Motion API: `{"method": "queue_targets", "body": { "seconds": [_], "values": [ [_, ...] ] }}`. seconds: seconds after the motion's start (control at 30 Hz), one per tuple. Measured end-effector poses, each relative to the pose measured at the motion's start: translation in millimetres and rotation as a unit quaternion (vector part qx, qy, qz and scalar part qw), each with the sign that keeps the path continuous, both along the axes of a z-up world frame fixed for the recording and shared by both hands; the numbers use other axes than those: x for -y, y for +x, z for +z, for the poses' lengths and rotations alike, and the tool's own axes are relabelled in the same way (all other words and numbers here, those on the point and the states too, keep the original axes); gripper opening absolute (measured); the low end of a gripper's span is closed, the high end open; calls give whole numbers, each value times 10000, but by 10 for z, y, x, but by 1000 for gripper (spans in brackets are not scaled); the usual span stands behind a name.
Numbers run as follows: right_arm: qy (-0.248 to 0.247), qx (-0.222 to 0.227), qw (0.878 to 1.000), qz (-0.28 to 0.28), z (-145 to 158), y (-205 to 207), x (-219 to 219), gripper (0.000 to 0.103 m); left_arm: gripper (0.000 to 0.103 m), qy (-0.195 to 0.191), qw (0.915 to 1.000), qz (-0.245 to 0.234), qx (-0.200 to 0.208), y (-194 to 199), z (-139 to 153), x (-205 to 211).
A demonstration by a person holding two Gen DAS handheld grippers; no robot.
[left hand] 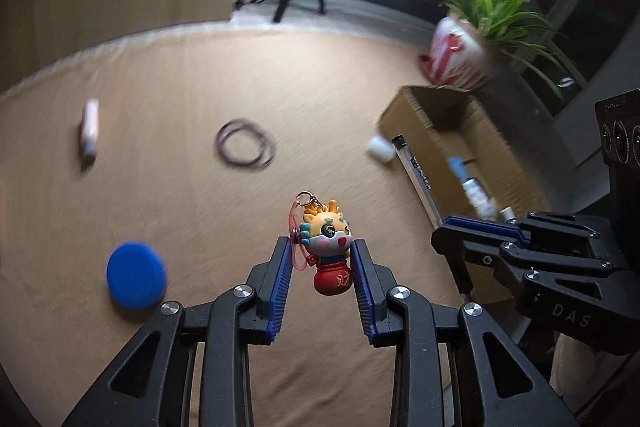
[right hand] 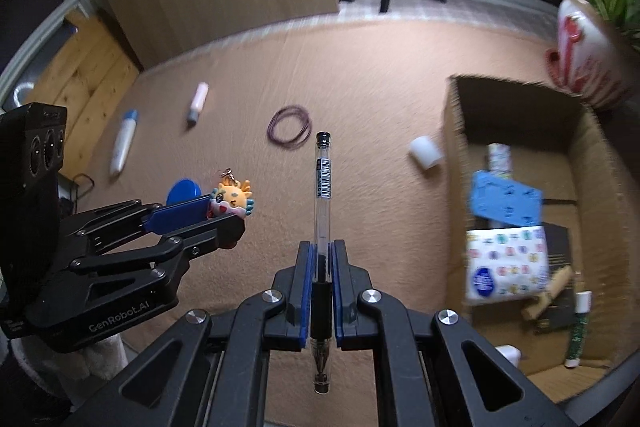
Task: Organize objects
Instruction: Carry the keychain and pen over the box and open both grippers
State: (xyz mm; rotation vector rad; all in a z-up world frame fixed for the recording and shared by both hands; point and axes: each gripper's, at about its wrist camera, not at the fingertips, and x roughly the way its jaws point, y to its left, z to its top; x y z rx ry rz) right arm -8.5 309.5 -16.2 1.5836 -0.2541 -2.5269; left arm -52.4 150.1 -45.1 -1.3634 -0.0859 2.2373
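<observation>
My left gripper (left hand: pixel 320 247) is shut on a small dragon keychain toy (left hand: pixel 330 247), yellow head above a red pouch, lifted off the tan cloth. From the right wrist view that left gripper (right hand: pixel 228 215) shows at the left with the toy (right hand: pixel 232 201) in its blue pads. My right gripper (right hand: pixel 320 247) is shut on a clear pen (right hand: pixel 323 179) that sticks out forward past the fingertips. In the left wrist view the right gripper (left hand: pixel 448 227) sits at the right with the pen (left hand: pixel 416 175) slanting up from it. An open cardboard box (right hand: pixel 454 155) stands to the right.
On the cloth lie a blue round lid (left hand: pixel 136 275), a loop of dark hair ties (left hand: pixel 246 145), a pink tube (left hand: pixel 90 127), a white-and-blue tube (right hand: pixel 123 141) and a white cap (right hand: pixel 426 151). The box holds a blue pack, a tissue pack and small items. A potted plant (left hand: pixel 460 55) stands behind it.
</observation>
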Motion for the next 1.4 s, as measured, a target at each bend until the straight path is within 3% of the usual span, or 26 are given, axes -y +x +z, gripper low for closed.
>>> {"method": "queue_targets", "body": {
  "seconds": [0.43,0.77,1.13,1.17,1.2,1.23,1.27,1.4],
  "values": [
    [263,-401,9946,-924,322,307,-779,8,32,85,9950,-842,-540,-11,466,-906],
    [299,-337,9883,-1460,249,417,-1219,8,32,100,9909,-1269,-449,-15,353,-1546],
    [149,-360,9853,-1665,158,456,-1473,9,33,71,9887,-1443,-403,-59,232,-1859],
    [155,-349,9857,-1643,151,454,-1473,14,39,69,9888,-1435,-413,-56,239,-1859],
    [185,-299,9859,-1636,131,448,-1474,29,57,40,9894,-1388,-433,-56,250,-1849],
    [238,-310,9844,-1715,121,461,-1481,36,65,39,9897,-1349,-468,-57,265,-1832],
    [259,-332,9836,-1755,121,464,-1488,46,68,46,9900,-1297,-556,-50,294,-1800],
    [269,-313,9838,-1746,115,458,-1463,47,69,21,9915,-1173,-565,-82,328,-1692]
  ]
}}
